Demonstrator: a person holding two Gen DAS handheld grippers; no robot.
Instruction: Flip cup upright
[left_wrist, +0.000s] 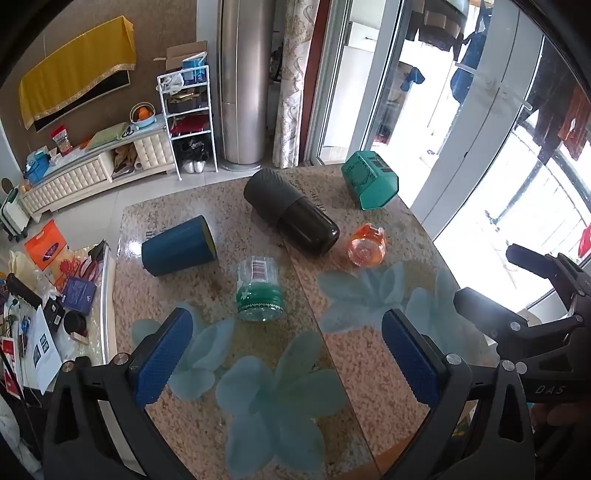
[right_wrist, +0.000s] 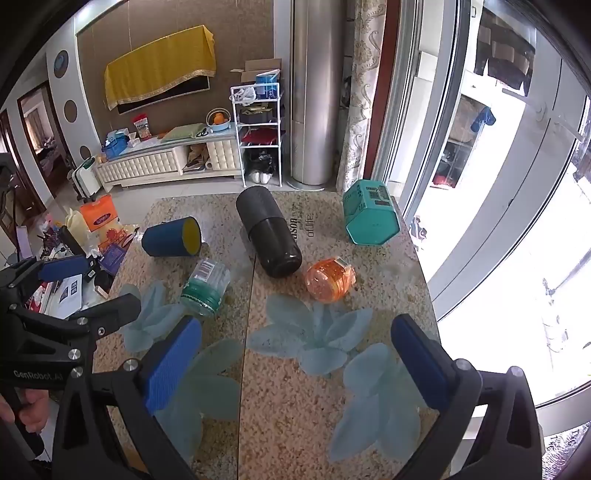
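While both grippers hang above the near half of the table (left_wrist: 369, 369), the cup (left_wrist: 179, 245) lies on its side at the far left of the top, its yellow-lined mouth turned to the right. The left gripper (left_wrist: 288, 350) has its jaws spread wide with nothing between the blue pads (left_wrist: 162, 354), and it sits over the pale flower pattern, near the jar (left_wrist: 259, 290). That jar, clear with a green band, also lies tipped over, just right of the cup and nearer. The right gripper (right_wrist: 295, 363) is likewise spread wide and holds nothing, well apart from every object. In its view the cup (right_wrist: 171, 237) sits far left, with the jar (right_wrist: 205, 288) close beside it. A black flask (left_wrist: 291, 212) lies on its side across the middle of the table, far of the jar. To its right rests an orange jar (left_wrist: 366, 245), tipped over, and a teal box (left_wrist: 370, 181) sits at the far right corner. Neither gripper touches anything on the table.
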